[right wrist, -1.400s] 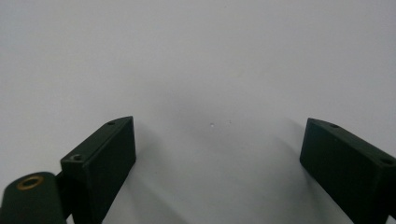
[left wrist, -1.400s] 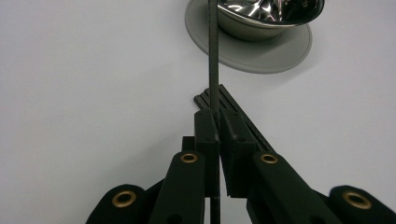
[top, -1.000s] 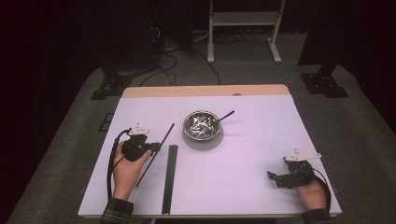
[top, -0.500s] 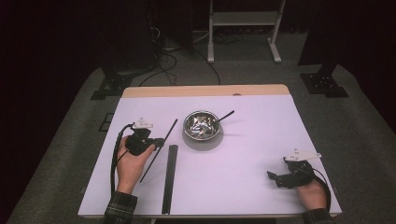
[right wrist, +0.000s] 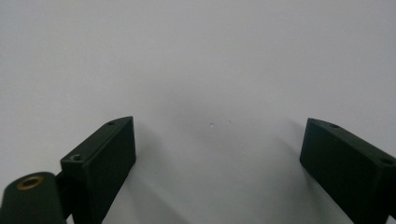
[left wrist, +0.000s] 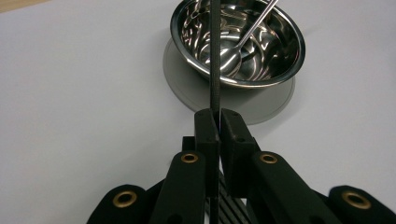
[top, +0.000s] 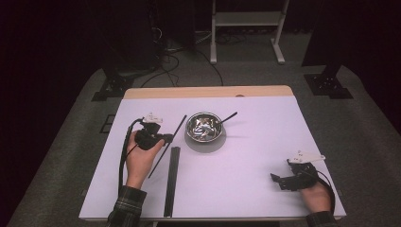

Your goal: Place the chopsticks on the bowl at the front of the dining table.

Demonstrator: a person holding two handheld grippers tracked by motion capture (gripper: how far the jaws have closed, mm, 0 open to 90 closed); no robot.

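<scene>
Dark floor, cables and a white frame stand behind the pale tabletop [top: 246,189], which has a wooden strip along its far edge. Near the far middle sits a steel bowl [top: 204,127] on a grey round mat [top: 205,142], with a spoon [top: 227,118] leaning inside it, its handle poking out over the rim toward the right. A long black case [top: 171,182] lies lengthwise on the tabletop, left of centre, reaching almost to the near edge. The left hand-held gripper [top: 165,138] is just left of the bowl, its jaws pinched tight on a thin black chopstick [top: 166,146], which slants from near the case up toward the bowl; in the left gripper view the chopstick [left wrist: 214,56] runs straight out from between the jaws across the bowl [left wrist: 243,42]. The right hand-held gripper [top: 279,181] rests low at the near right corner, well apart from everything, its jaws spread wide over bare tabletop.
</scene>
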